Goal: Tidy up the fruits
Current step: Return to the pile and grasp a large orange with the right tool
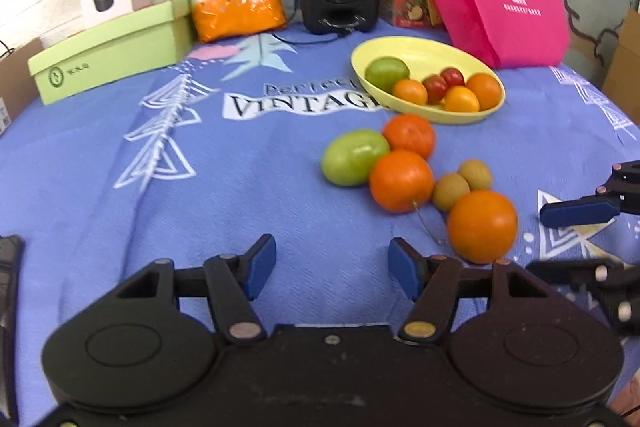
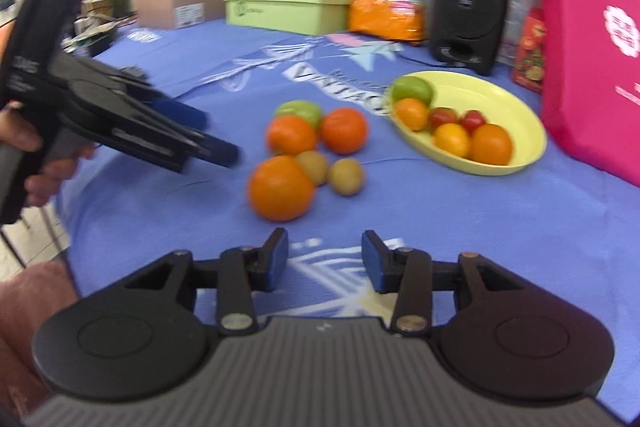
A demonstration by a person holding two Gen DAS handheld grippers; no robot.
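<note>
Fruits (image 2: 304, 151) sit loose near bowl (image 2: 520, 163); both grippers, left (image 1: 332, 269) and right (image 2: 324, 259), spread and empty, so right should probably straddle nearest orange (image 2: 280, 187) squarely, then squeeze gently.

We hold the left gripper (image 1: 332, 267) low and level, its blue-padded fingers (image 1: 262, 265) spread wide apart with nothing between them. Our right gripper (image 2: 324, 261) is likewise parted and bare. Our left hand (image 2: 28, 163) wraps the handle.
</note>
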